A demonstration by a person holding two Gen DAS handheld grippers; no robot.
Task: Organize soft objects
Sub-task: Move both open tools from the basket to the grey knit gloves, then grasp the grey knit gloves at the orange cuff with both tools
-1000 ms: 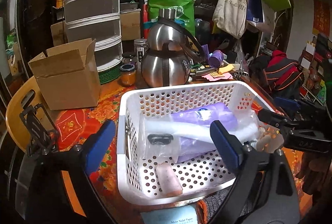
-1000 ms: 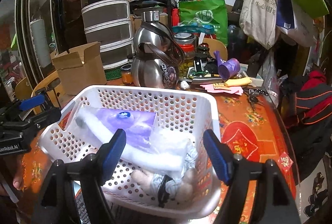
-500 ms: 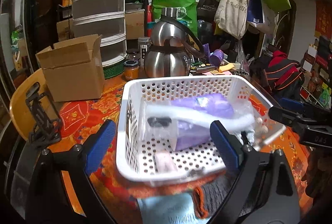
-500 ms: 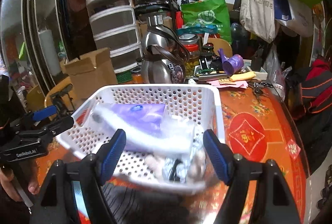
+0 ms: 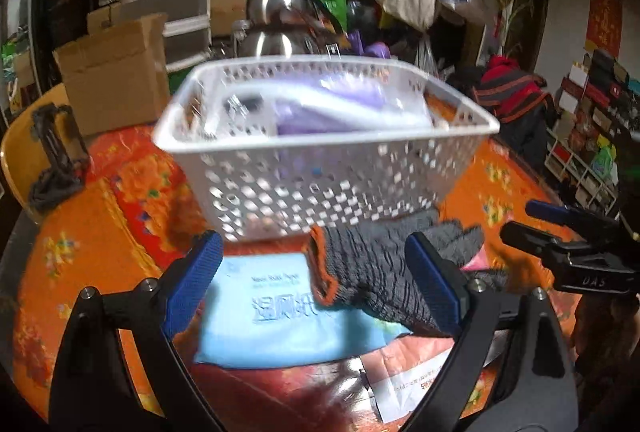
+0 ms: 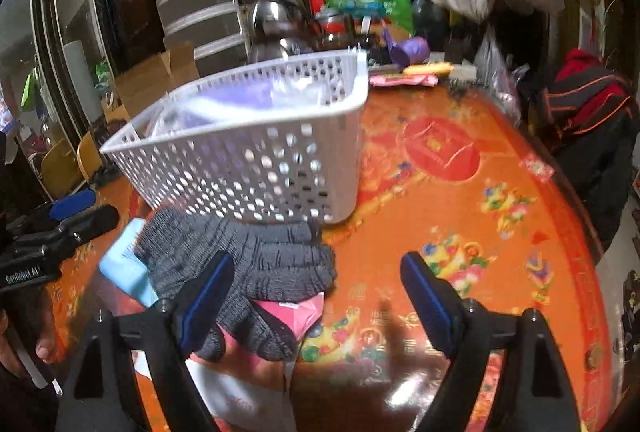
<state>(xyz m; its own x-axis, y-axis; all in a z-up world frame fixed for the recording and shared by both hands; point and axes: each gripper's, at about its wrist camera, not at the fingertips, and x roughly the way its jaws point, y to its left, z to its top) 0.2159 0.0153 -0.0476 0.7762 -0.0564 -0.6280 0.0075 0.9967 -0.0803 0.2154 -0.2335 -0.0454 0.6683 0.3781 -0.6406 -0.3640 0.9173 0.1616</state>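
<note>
Left gripper [image 5: 316, 274]: jaws spread wide, empty, hovering low over the grey knit glove [image 5: 384, 268] and the blue tissue pack [image 5: 280, 316] under it. Right gripper [image 6: 316, 296]: also wide open, empty; its left finger overlaps the glove in view, contact not confirmed.

Change over the last second: both cameras dropped from looking down into the white basket [image 5: 328, 168] to facing its side wall. Basket on the tabletop [image 6: 480, 232], just behind the glove, holding a purple pack [image 5: 332, 108]; frames blurred.

Judgement: loose soft items remain outside the basket. Glove looks like the next pick.
</note>
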